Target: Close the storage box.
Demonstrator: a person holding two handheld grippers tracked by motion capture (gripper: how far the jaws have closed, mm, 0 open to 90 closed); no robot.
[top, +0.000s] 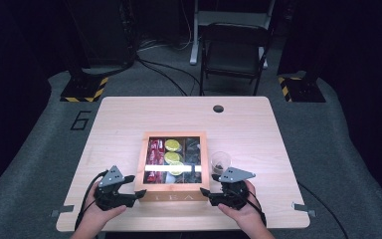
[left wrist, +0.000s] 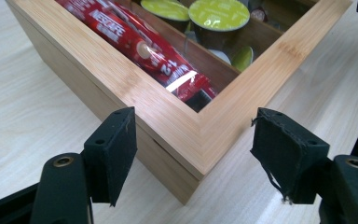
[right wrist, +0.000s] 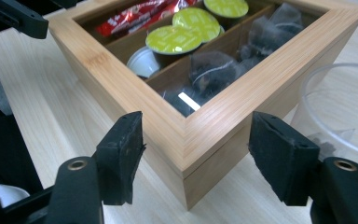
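Note:
A bamboo tea box (top: 173,195) with a glass-window lid lies shut at the table's middle front, "TEA" on its near face. Inside are red packets (left wrist: 140,42), green-lidded capsules (right wrist: 186,28) and dark tea bags (right wrist: 214,70). My left gripper (top: 140,194) is open, and its jaws straddle the box's near left corner (left wrist: 193,154) without touching it. My right gripper (top: 204,192) is open too, with its jaws on either side of the near right corner (right wrist: 191,154). A hand holds each gripper at the table's front edge.
A clear plastic cup (top: 220,162) with a dark tea bag in it stands just right of the box, close to my right gripper's outer finger (right wrist: 279,154). The wooden table (top: 258,129) has a cable hole (top: 218,108) at the back. A folding chair (top: 234,50) stands behind the table.

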